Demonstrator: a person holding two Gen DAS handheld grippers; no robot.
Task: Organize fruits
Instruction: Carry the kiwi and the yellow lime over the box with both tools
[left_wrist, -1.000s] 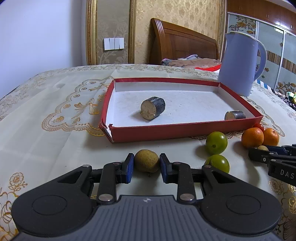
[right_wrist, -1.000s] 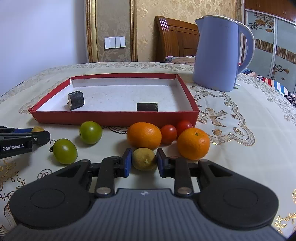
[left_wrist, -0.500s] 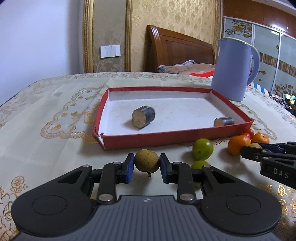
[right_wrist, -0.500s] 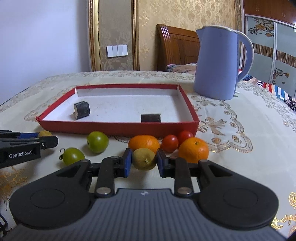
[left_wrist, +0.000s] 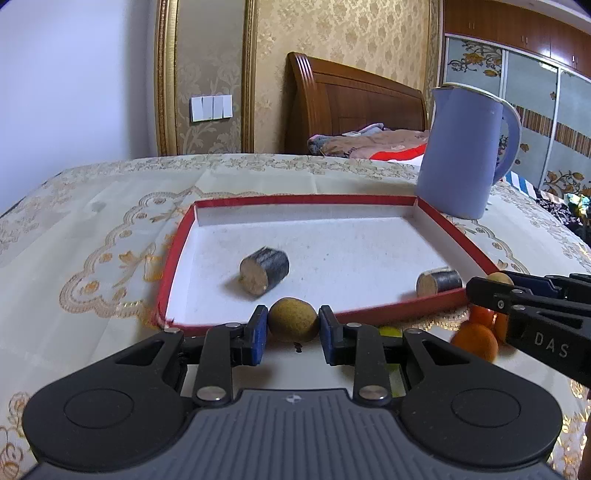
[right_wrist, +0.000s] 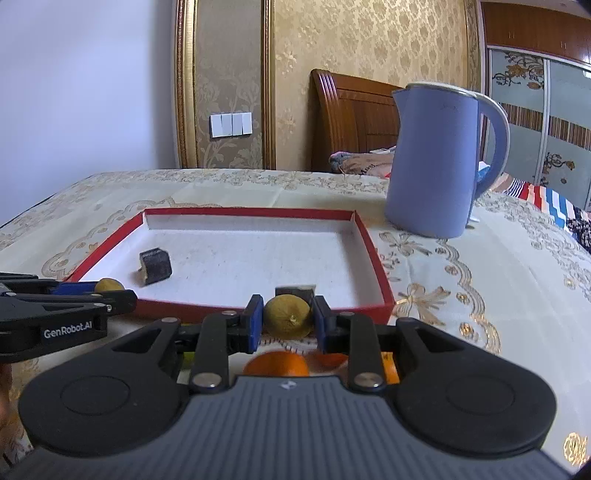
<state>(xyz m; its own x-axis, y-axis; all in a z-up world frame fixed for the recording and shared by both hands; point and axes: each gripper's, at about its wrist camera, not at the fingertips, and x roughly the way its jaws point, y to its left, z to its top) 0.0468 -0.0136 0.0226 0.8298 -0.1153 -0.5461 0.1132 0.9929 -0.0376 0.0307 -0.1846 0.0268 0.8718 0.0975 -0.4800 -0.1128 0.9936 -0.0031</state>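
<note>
Both grippers higher, fruit between fingers.

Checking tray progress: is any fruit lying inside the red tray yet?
No: the red tray holds only two dark cylinders, while each small brownish fruit sits gripped between jaws.
</note>
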